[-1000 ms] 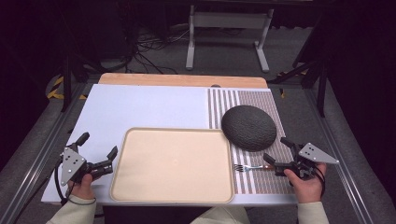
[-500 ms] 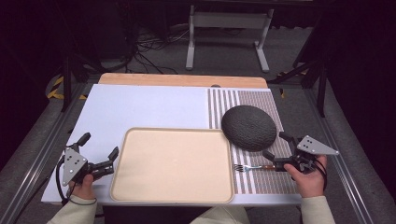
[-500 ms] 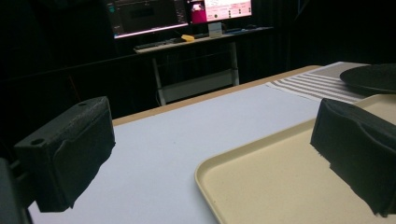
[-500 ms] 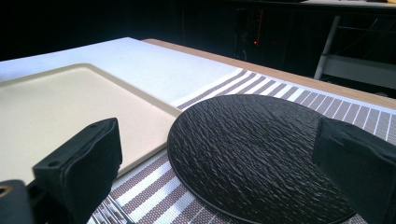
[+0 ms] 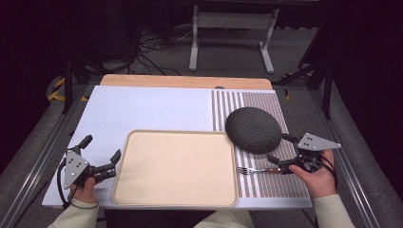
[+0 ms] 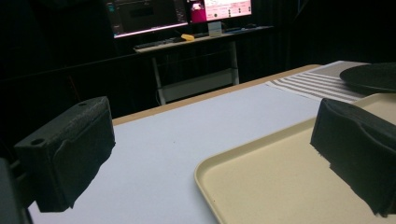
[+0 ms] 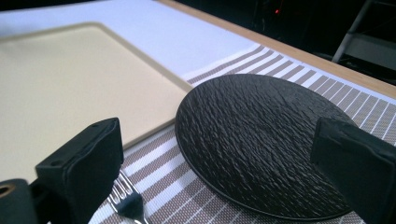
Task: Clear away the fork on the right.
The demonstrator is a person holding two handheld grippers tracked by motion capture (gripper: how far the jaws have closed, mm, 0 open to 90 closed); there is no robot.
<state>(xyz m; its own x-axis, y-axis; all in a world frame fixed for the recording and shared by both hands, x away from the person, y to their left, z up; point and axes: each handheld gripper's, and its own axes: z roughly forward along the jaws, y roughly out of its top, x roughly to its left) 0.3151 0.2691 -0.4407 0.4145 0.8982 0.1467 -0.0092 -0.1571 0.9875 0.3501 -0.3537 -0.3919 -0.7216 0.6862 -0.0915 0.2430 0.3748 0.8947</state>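
A dark textured plate [image 5: 253, 129] lies on the striped placemat [image 5: 275, 187], and in the right gripper view the plate [image 7: 261, 140] spreads between the two wide-apart jaws. My right gripper [image 5: 281, 149] [image 7: 224, 158] stands open just right of the plate. A silver fork [image 5: 252, 170] lies flat on the placemat by the gripper's nearer jaw, with its tines [image 7: 126, 198] toward the tray. The empty beige tray [image 5: 176, 168] fills the middle. At the tray's left edge my left gripper [image 5: 100, 148] [image 6: 215, 140] is open, one jaw over the tray's corner [image 6: 280, 177].
A white mat [image 5: 152, 109] covers the table's left and far part, with a wooden strip [image 5: 185, 80] along the far edge. Metal rails run down both sides of the table. A monitor and desk [image 6: 187, 28] stand beyond it.
My right gripper has shifted slightly away from me, toward the plate. The fork, plate, tray and left gripper have stayed in place.
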